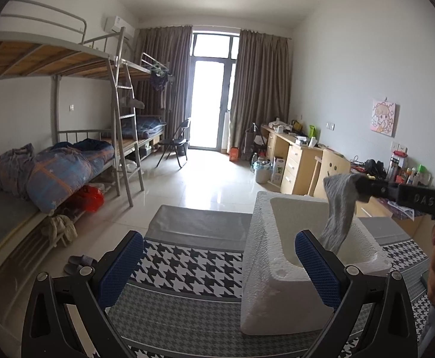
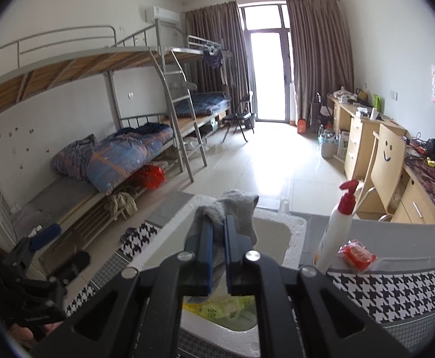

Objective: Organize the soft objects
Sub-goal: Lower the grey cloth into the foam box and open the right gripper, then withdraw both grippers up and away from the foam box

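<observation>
My right gripper (image 2: 216, 238) is shut on a grey sock (image 2: 232, 211), which hangs over the open white foam box (image 2: 295, 232). In the left wrist view the sock (image 1: 338, 205) dangles from the right gripper (image 1: 363, 186) into the foam box (image 1: 265, 238). Yellow-green soft items (image 2: 217, 310) lie inside the box. My left gripper (image 1: 217, 271) is open and empty, low over the houndstooth cloth (image 1: 187, 268), with its right finger beside the box's near wall.
A white pump bottle with a red top (image 2: 336, 232) and a red packet (image 2: 356, 255) stand right of the box. Bunk beds (image 1: 53, 164) line the left wall, desks (image 1: 300, 155) the right. Slippers (image 1: 78, 264) lie on the floor.
</observation>
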`<state>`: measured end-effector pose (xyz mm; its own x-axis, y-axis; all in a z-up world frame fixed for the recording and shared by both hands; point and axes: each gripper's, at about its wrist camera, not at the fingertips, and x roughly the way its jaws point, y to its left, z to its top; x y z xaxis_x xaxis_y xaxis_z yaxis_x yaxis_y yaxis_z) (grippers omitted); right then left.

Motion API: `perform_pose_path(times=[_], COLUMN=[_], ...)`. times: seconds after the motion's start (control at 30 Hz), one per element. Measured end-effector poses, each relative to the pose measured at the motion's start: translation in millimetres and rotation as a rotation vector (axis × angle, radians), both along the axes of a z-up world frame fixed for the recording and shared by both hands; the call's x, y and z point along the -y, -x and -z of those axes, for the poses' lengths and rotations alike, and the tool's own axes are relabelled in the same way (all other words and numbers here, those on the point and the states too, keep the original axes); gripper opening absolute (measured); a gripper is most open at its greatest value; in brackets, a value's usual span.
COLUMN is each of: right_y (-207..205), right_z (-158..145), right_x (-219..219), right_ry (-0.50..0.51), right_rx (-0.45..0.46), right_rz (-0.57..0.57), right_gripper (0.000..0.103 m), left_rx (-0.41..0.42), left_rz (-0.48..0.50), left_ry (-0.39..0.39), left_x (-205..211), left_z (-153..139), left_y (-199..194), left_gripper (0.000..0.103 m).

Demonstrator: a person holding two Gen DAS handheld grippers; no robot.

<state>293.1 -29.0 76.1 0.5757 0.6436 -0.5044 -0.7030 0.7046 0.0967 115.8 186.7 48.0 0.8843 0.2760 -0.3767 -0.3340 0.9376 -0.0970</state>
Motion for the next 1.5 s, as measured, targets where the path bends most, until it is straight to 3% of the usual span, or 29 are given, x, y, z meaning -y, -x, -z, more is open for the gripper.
perform_pose_path(times=[0.37, 0.43, 0.47, 0.53, 0.6, 0.63, 1.2, 1.33, 1.5], right_y=[-10.7, -12.8, -13.9, -15.5, -13.8, -12.7, 6.3, 14.3, 21.6], right_z=[21.4, 25.2, 27.2, 30.2, 31.7, 32.5, 24.5, 23.4, 20.4], right_x=[-11.3, -12.0, -12.5, -13.8, -15.3, -15.9, 16.8, 25.8, 39.1], right_ry=[0.062, 0.079, 0.089, 0.102, 0.095, 0.1, 0.076, 0.065, 0.05], right_rx=[-0.073, -0.082, -0.086, -0.099, -0.106, -0.109, -0.069, -0.04, -0.02], right_rz=[-0.001, 0.007, 0.011, 0.008, 0.007, 0.007, 0.001, 0.015, 0.021], right_gripper=[0.009, 0.013, 0.017, 0.045, 0.065, 0.07, 0.071, 0.081, 0.082], left_rx=[0.0, -0.005, -0.007, -0.006, -0.003, -0.002, 0.01, 0.008, 0.019], left_rz=[-0.006, 0.0, 0.0, 0.002, -0.003, -0.004, 0.032, 0.044, 0.062], left_ry=[0.004, 0.002, 0.0, -0.001, -0.001, -0.001, -0.023, -0.033, -0.042], left_x=[-2.5, -1.0, -0.2, 0.9, 0.7, 0.8, 26.4, 36.0, 44.8], left_z=[-0.3, 0.5, 0.5, 0.3, -0.7, -0.9, -12.6, -15.0, -19.8], left_y=[0.1, -1.3, -2.1, -1.3, -0.5, -0.5, 6.9, 9.9, 15.5], left_gripper=[0.102, 0.102, 0.102, 0.102, 0.102, 0.102, 0.102, 0.102, 0.102])
